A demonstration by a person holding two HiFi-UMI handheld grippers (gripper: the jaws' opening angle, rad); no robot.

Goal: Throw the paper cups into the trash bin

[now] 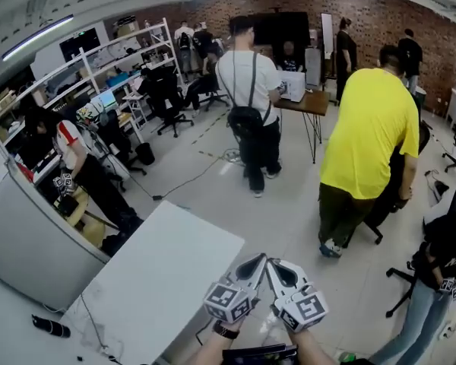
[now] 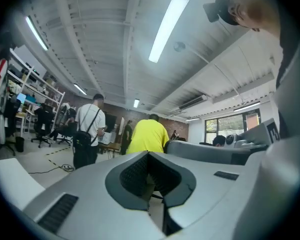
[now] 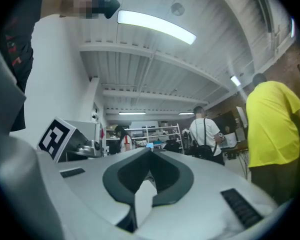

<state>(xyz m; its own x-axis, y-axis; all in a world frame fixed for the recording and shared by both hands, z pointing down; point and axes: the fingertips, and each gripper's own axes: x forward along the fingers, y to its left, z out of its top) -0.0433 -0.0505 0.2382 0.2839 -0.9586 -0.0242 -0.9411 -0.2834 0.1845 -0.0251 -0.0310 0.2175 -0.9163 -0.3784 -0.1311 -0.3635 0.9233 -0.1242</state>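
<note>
Paper cups: cannot tell | left gripper (image 1: 256, 261), right gripper (image 1: 274, 265) closed, empty

Head view: left forearm (image 1: 213, 350) and right forearm (image 1: 313, 350) cut by bottom edge. Dark obj. (image 1: 258, 353) between them also cut, so unidentifiable. White table (image 1: 159, 272): near end runs out of frame. Small dark item (image 1: 49, 326) just off its near-left corner — too small to ID, supporting surface unclear. Person in jeans (image 1: 444, 257) cut by right edge.

Left gripper view: left gripper (image 2: 150, 153) body blocks lower half; pale bulk (image 2: 290, 174) at right blurred.

Right gripper view: person in yellow shirt (image 3: 272, 129) cut by right edge. Shelf contents (image 3: 160, 133) — too small to tell.
</note>
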